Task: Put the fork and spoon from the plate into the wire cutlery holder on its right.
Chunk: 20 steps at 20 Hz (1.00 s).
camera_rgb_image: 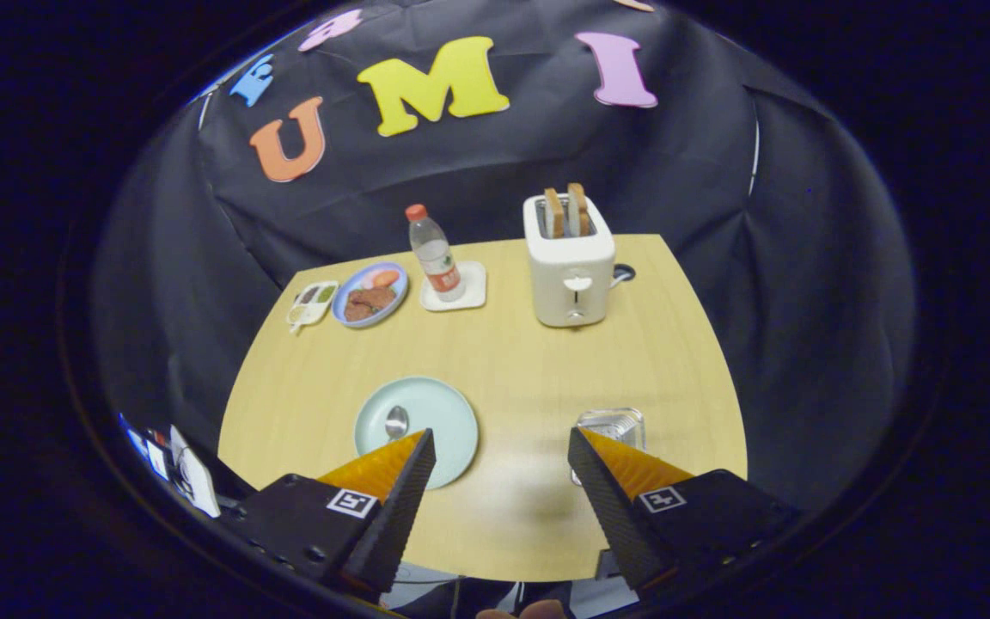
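**benchrat:** Risk check, left to right. The plate (426,413) sits half behind the left finger, and the spoon (396,422) lies on it just ahead of that fingertip. I can't make out the fork, so my guess is it's hidden under the finger. Come down blind and you could pin it or skate the plate across the table (504,344). The spoon lies flat on a smooth plate, so I'd bet on it sliding instead of lifting.

**tinkerer_k:** Agreed. The gripper (502,447) has its fingers spread wide with nothing between them but bare tabletop, so no grab has started. The wire cutlery holder (611,425) pokes out just ahead of the right finger, to the plate's right, and looks light enough to tip or shove if clipped.

**benchrat:** Both sit close to the near table edge, so a nudge toward us could send either off.

**tinkerer_k:** Plenty of room though. The middle's open, and the food dish (369,294), bottle (435,254) and toaster (570,268) sit well apart at the back.
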Tool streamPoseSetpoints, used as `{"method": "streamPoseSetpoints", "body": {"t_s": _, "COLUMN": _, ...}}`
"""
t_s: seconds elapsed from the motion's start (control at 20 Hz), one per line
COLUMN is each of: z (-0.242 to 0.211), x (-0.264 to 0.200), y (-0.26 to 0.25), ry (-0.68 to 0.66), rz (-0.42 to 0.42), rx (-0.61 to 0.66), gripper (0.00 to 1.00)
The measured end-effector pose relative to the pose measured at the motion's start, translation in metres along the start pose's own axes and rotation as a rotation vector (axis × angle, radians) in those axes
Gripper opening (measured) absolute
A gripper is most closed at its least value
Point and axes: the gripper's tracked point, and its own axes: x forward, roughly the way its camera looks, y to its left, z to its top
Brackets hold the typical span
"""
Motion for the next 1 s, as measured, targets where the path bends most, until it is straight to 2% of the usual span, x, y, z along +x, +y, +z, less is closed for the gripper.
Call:
{"method": "streamPoseSetpoints", "body": {"t_s": 0.2, "z": -0.01, "x": 0.013, "y": 0.055, "ry": -0.052, "rz": 0.031, "rx": -0.04, "gripper": 0.96}}
{"method": "streamPoseSetpoints", "body": {"t_s": 0.5, "z": -0.056, "x": 0.066, "y": 0.122, "ry": -0.027, "rz": 0.037, "rx": -0.063, "gripper": 0.97}}
{"method": "streamPoseSetpoints", "body": {"t_s": 0.7, "z": -0.092, "x": 0.105, "y": 0.144, "ry": 0.02, "rz": 0.025, "rx": -0.082, "gripper": 0.97}}
{"method": "streamPoseSetpoints", "body": {"t_s": 0.95, "z": -0.128, "x": 0.152, "y": 0.147, "ry": 0.075, "rz": -0.029, "rx": -0.06, "gripper": 0.96}}
{"method": "streamPoseSetpoints", "body": {"t_s": 1.0, "z": -0.135, "x": 0.16, "y": 0.147, "ry": 0.095, "rz": -0.036, "rx": -0.055, "gripper": 0.92}}
